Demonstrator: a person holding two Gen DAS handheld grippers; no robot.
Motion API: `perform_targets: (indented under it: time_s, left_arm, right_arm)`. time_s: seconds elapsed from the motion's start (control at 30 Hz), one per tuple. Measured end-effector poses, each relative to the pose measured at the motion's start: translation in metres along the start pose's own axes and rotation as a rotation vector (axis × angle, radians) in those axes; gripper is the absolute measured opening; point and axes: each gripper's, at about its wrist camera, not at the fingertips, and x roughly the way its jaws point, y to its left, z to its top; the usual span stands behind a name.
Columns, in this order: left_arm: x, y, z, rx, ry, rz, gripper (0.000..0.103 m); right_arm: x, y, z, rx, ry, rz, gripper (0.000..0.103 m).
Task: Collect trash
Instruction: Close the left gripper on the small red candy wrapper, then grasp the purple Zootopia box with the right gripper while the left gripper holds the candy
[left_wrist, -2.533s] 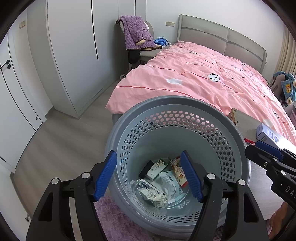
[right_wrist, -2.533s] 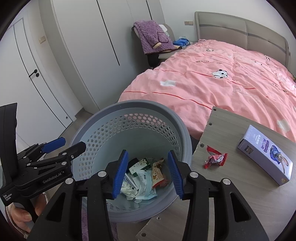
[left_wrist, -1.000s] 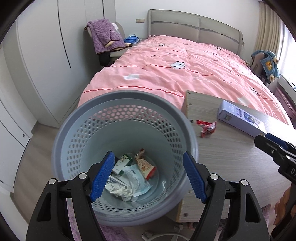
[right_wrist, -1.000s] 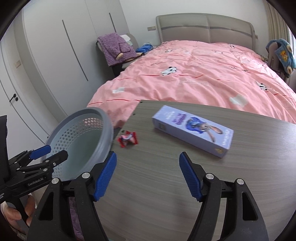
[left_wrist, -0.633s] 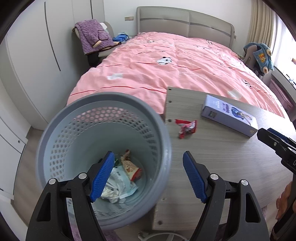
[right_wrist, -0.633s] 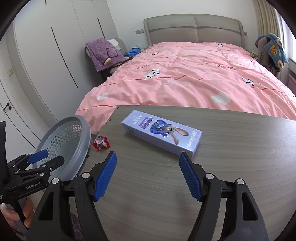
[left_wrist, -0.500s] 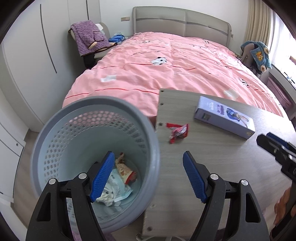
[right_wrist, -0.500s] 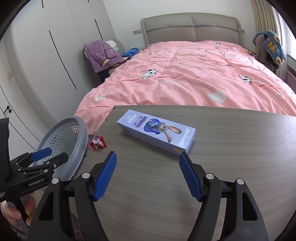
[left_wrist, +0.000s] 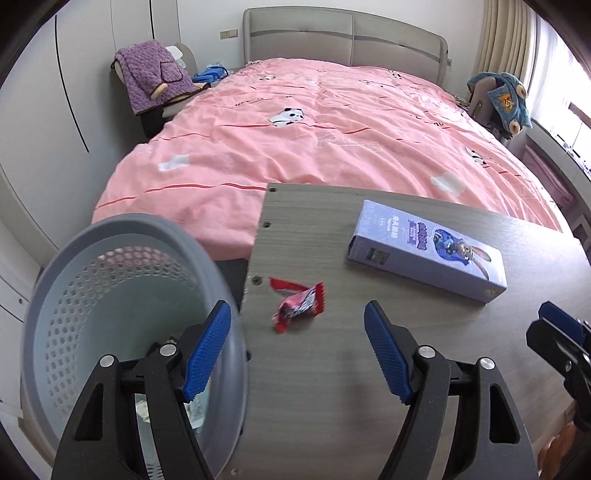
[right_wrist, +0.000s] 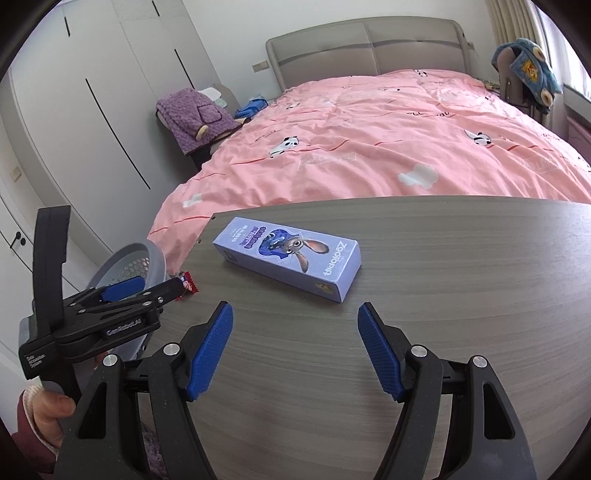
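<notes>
Room: bedroom; one bed with a pink duvet (left_wrist: 314, 147) behind one grey wood-grain table (left_wrist: 332, 387).
Trash on table: I count one red wrapper (left_wrist: 299, 301), near the table's left edge.
Boxes: one lilac carton (left_wrist: 428, 249) with a rabbit print, lying flat, well apart from the wrapper.
Containers: one grey perforated basket (left_wrist: 66, 295), just beside the table's left edge.
Basket contents: I see only scraps of light packaging behind the gripper finger; the count cannot be told.
Left gripper (left_wrist: 297, 350): my jaws are apart and closing; the wrapper lies ahead between the fingertips, untouched.
Right gripper (right_wrist: 295, 347): my jaws stand apart over bare table, nothing between them; the carton lies just ahead.
</notes>
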Motion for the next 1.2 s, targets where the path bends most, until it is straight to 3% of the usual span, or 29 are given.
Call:
perform_targets:
  time_s: [0.2,0.53,0.67,1.2]
  left_arm:
    - [0.02,-0.005,0.002,0.005,0.042,-0.002,0.049]
    - [0.033,-0.01,0.004,0.012,0.073,-0.018,0.033]
    - [0.038,-0.009,0.006,0.006,0.088,-0.035,0.016]
    - [0.01,-0.007,-0.007,0.016,0.057,-0.052,0.012]
  right_arm:
    - [-0.004,-0.007,0.002,0.022,-0.015,0.013,0.069]
    - [-0.001,-0.01,-0.001,0.035,-0.007,0.022,0.069]
    - [-0.001,-0.011,-0.002,0.04,-0.008,0.019,0.069]
    - [0.012,-0.012,0.011,-0.03,0.009,-0.003,0.069]
